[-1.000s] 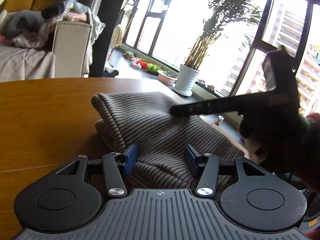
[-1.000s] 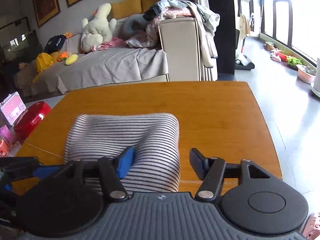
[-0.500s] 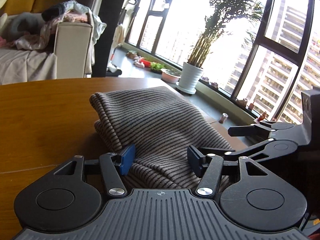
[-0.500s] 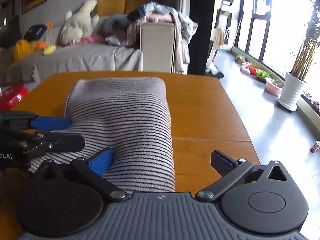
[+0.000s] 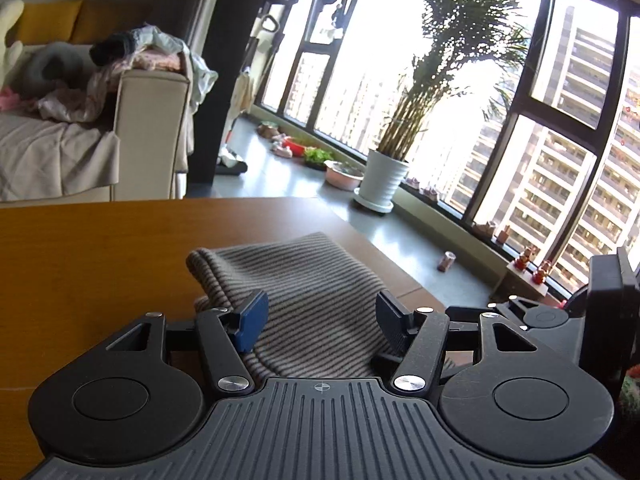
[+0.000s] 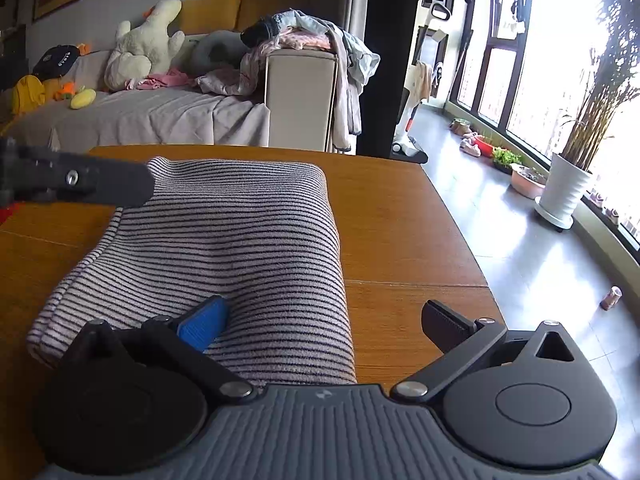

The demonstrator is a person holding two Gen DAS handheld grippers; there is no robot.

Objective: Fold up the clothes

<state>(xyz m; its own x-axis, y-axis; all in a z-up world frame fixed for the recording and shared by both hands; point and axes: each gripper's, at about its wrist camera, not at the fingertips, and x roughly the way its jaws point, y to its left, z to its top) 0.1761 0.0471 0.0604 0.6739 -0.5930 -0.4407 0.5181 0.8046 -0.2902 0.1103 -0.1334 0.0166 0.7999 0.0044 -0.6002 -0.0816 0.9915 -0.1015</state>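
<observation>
Right wrist: folded striped garment (image 6: 240, 248) nears table (image 6: 400, 216) edge

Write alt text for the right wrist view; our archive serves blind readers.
A folded striped garment lies on a wooden table, with the right tongs open wide over its near edge. Behind stand a cluttered sofa and a potted plant.

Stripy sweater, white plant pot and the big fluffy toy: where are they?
Stripy sweater (image 6: 240, 240): right wrist view, middle of its folded top.
White plant pot (image 5: 382, 178): left wrist view, its side wall.
Fluffy toy (image 6: 140, 52): right wrist view, its body, on the sofa.
</observation>
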